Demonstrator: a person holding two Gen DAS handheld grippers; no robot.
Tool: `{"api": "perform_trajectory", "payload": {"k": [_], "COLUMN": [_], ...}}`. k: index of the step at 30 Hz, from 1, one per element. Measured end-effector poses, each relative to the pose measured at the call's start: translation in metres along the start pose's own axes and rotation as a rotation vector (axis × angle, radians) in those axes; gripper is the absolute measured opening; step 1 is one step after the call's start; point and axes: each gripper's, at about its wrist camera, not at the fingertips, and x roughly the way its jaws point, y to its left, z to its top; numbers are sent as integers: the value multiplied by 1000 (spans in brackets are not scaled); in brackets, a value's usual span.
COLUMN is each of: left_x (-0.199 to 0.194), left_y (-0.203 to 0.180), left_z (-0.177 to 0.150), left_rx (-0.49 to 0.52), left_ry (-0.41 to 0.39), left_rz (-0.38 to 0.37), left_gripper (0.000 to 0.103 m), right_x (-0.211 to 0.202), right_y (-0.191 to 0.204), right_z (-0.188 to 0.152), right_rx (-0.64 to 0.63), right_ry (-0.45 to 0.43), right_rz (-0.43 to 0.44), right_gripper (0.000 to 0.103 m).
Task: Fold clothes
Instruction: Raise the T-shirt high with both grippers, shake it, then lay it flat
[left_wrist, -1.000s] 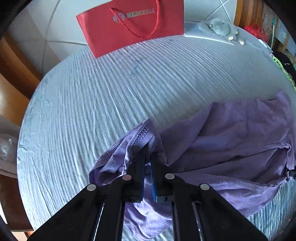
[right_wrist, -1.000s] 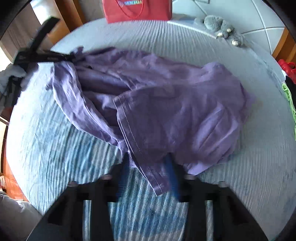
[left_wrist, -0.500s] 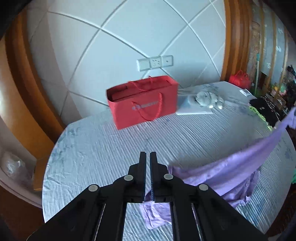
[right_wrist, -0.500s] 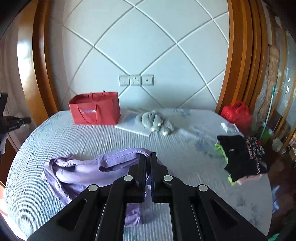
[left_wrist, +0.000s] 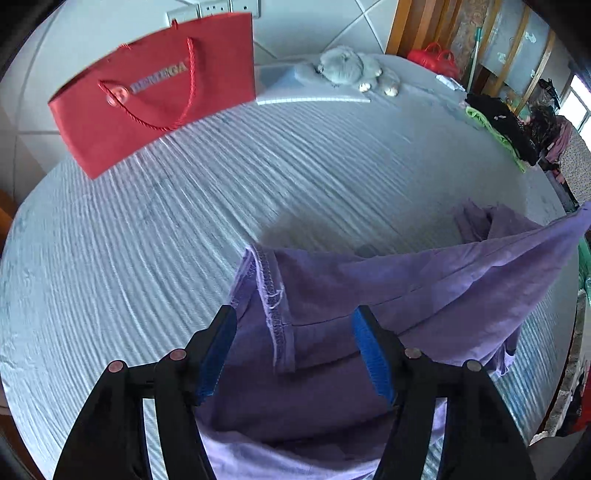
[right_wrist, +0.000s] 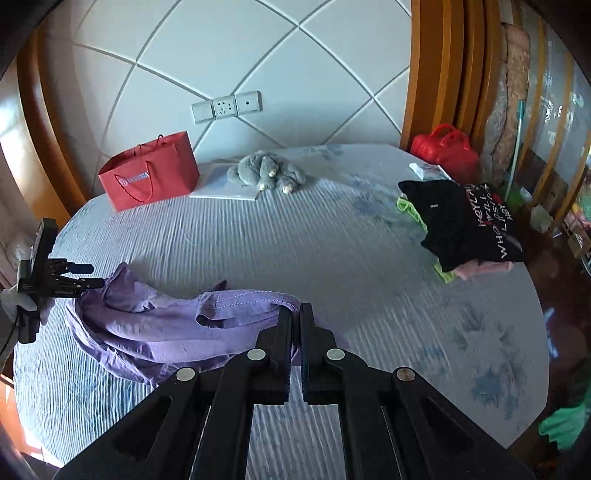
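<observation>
Since a second ago your left gripper (left_wrist: 295, 347) has let go of the hem: its jaws are opening, the stitched edge lying loose between them, unpinched. Your right gripper (right_wrist: 294, 325) is clamped shut on a fold of the thin purple cotton garment (left_wrist: 406, 295), lifting that end off the pale blue ribbed bedspread (left_wrist: 184, 221) while the rest sags. It looks light, limp and prone to bunching, so retake it at a seamed corner, not mid-panel. Behind it, well apart, sit a red paper gift bag (left_wrist: 155, 92) and grey plush toy (left_wrist: 347, 68); the folded black-topped clothes stack (right_wrist: 465, 225) lies clear at the bed's edge.
</observation>
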Motion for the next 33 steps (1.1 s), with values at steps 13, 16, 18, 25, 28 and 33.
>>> {"api": "perform_trajectory", "payload": {"k": [13,16,18,25,28,33], "left_x": [-114,-189,-231,-358,-404,-455], "left_y": [-15,-10,-6,-27,-46,-56], "left_z": [14,6,0,-57,-83,-104], "left_rx": [-21,-67,-102,-155,-155,-160], "left_ry": [-290,-423,-489,-702,-795,-865], "left_rz": [256,309,344,392,374,324], "left_gripper": [4,4,4,4,4,6], "right_x": [-10,-40,-62,-156,-201,-266], "right_y": [0,4,8,19,18,19], "right_z": [23,43,56,81,83,97], "right_rx": [-16,-46,-72,-164,-188,-223], "right_ry": [-113,-227,-303,-580,-697,-855], "right_rz": [-4,0,5,41,45,56], "right_gripper": [3,3,3,3,3,3]}}
